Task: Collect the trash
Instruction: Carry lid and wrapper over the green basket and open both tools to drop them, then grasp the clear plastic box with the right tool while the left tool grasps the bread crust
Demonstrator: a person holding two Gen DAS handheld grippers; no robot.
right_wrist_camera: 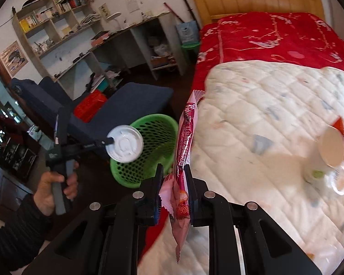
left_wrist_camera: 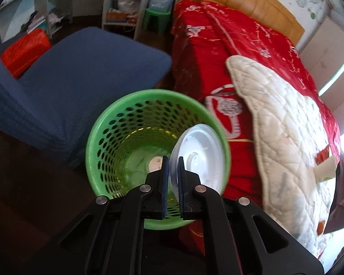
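**Lid and wrapper held over the green basket**

Red print with Chinese characters and a line of small Latin letters was seen running along the pink snack wrapper (right_wrist_camera: 183, 160), but none of it could be read with certainty; strawberries were pictured near its lower end. No writing could be made out on the white plastic lid (left_wrist_camera: 198, 158).

The lid was gripped at its edge by the left claw (left_wrist_camera: 172, 176), whose blue pads were pressed together on the rim, so that the disc stood on edge just above the open mouth of the green perforated basket (left_wrist_camera: 107, 135). In the right wrist view the same lid (right_wrist_camera: 125, 143) was seen held out over the basket's (right_wrist_camera: 158, 123) near rim.

The wrapper was clamped between the fingers of the right claw (right_wrist_camera: 173, 178), standing upright, with its tail hanging below the pads. It was held beside the bed's edge, near the basket but not over it.

The left tool's handle was grasped by the person's left hand (right_wrist_camera: 50, 190), the dark-sleeved forearm reaching in from the lower left.

A paper cup (right_wrist_camera: 328, 151) lay on its side on the white quilt (right_wrist_camera: 263, 114), well apart from both claws.
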